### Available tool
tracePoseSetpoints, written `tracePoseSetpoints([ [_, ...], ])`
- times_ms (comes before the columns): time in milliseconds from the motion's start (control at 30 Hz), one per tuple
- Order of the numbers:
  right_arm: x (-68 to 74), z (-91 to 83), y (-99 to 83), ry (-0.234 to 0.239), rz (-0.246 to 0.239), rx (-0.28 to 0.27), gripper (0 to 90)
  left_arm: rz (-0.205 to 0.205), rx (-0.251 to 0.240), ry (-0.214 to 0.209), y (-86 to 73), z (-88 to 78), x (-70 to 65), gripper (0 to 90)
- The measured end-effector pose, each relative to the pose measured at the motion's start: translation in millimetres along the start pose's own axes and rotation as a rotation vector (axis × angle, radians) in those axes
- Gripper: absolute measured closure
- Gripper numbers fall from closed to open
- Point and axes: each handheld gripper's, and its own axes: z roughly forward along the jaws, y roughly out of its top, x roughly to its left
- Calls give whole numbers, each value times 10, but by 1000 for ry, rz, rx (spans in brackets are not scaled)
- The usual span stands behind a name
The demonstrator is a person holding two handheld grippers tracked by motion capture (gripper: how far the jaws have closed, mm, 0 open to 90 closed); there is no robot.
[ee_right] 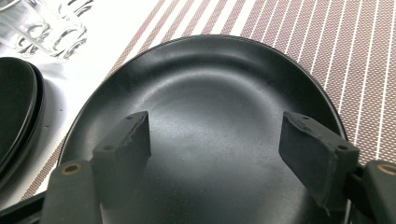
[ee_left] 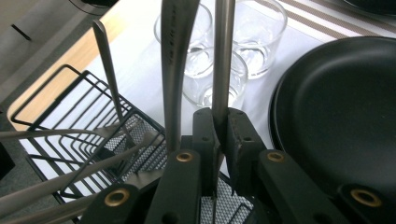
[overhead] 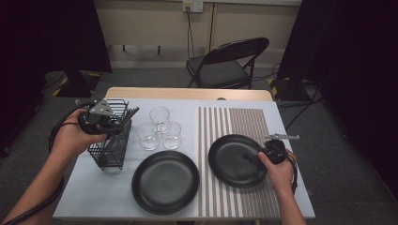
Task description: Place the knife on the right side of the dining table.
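With the left gripper (ee_left: 219, 140) clenched on a utensil handle (ee_left: 222, 56) standing in the wire caddy (overhead: 112, 140), lift straight up to clear its neighbours, while the right gripper (ee_right: 233, 144) hovers released over the black plate (ee_right: 210, 93).

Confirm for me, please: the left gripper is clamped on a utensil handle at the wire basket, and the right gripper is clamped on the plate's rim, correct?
Not quite: the right gripper hangs open over the plate on the striped mat, as the right gripper view shows. The left gripper does clamp a utensil handle at the wire basket.
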Motion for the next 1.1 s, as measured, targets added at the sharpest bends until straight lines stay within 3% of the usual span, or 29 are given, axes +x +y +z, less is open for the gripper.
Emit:
tracePoseSetpoints([
  [1100, -3, -15, 5, 1, -1, -9, 242, 28, -13, -1, 151, 2, -57, 833],
])
